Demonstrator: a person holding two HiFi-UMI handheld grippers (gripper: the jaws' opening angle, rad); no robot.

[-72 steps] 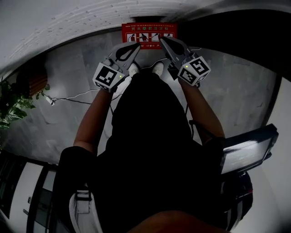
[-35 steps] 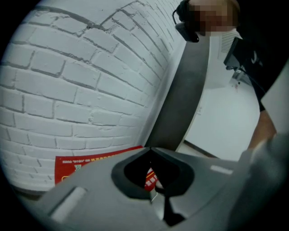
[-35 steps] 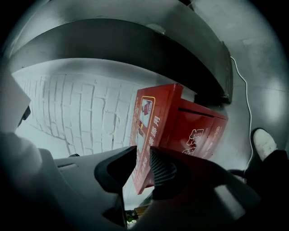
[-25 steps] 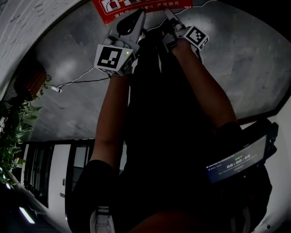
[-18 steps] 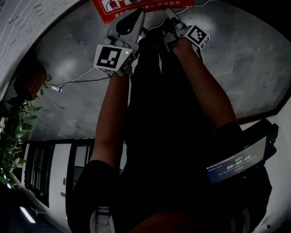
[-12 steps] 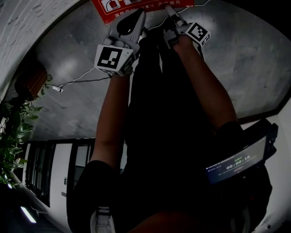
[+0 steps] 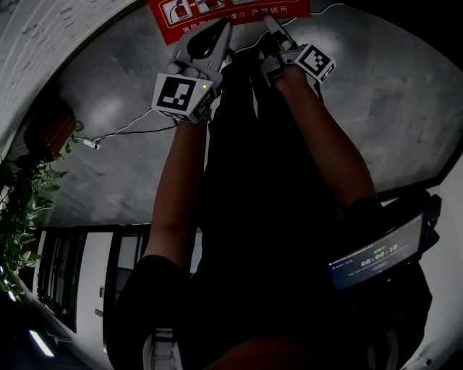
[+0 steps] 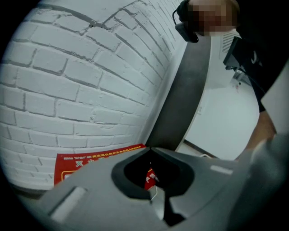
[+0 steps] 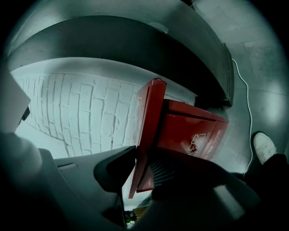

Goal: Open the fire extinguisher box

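Observation:
The red fire extinguisher box [image 7: 231,10] sits on the floor against a white brick wall, at the top edge of the head view. My right gripper [image 7: 269,20] reaches its top. In the right gripper view the red lid [image 9: 151,113] stands tilted away from the box body [image 9: 194,131]. The lid's edge is between the jaws of the right gripper [image 9: 142,160], which are closing on it. My left gripper [image 7: 217,27] is shut and empty, its tips meeting [image 8: 151,149] just short of the box's red label [image 8: 99,159].
A white cable [image 7: 123,131] with a plug crosses the grey floor at left, near a potted plant [image 7: 22,195]. A lit screen [image 7: 369,256] hangs at my right side. A white shoe [image 9: 264,146] and a cable [image 9: 246,103] lie right of the box.
I have leaned in since the earliest frame, so the box now sits at the top edge. Over the last second both grippers have shifted only slightly at the box.

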